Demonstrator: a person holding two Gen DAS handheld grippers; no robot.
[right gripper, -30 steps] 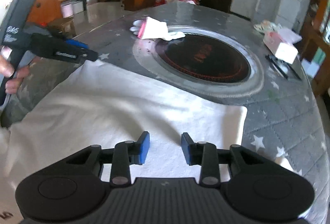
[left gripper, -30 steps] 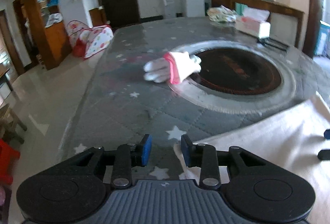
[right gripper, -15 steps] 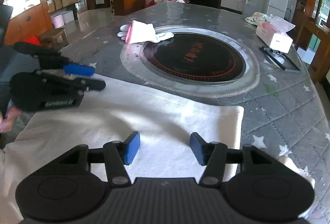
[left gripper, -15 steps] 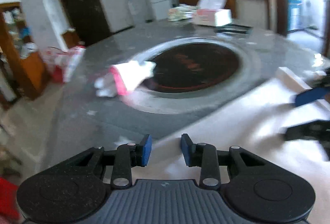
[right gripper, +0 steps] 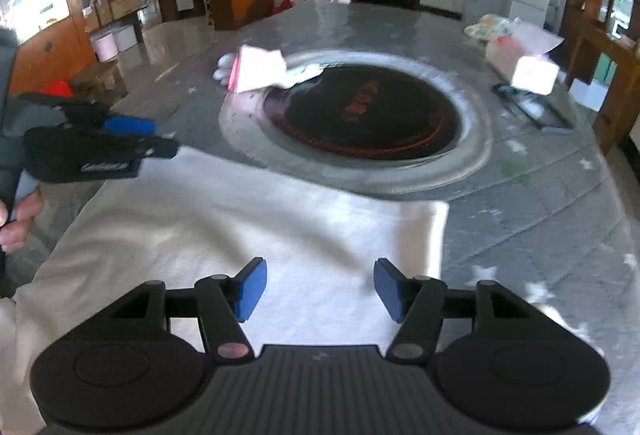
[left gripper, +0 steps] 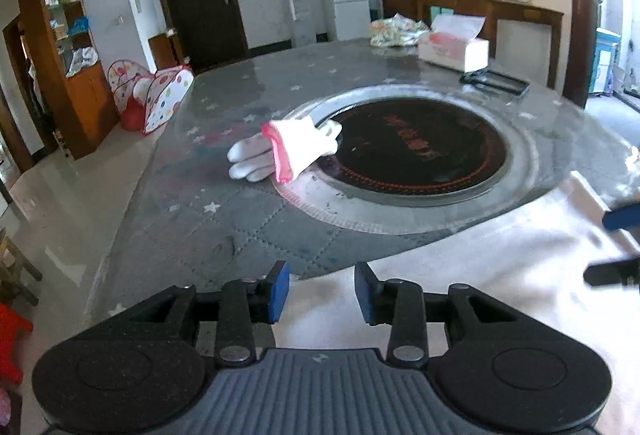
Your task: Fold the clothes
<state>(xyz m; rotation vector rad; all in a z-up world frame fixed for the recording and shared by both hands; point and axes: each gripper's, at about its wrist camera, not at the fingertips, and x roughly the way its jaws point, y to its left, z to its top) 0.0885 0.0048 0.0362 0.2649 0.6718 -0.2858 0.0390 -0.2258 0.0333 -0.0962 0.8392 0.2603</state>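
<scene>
A white garment (right gripper: 248,231) lies spread flat on the near part of the grey star-patterned table (right gripper: 540,203); it also shows in the left wrist view (left gripper: 480,267). My left gripper (left gripper: 322,291) is open and empty, hovering over the garment's far left edge; it also shows in the right wrist view (right gripper: 160,139). My right gripper (right gripper: 320,289) is open wide and empty above the garment's middle; its tips show in the left wrist view (left gripper: 616,243).
A round black hotplate (left gripper: 416,151) sits in the table's middle. White gloves with a pink cuff (left gripper: 288,155) lie at its left rim. A tissue box (left gripper: 452,47), a crumpled cloth (left gripper: 394,29) and a black frame (left gripper: 494,81) stand at the far right.
My right gripper has opened wider. My left gripper has swung back left along the garment's far edge and stayed open.
</scene>
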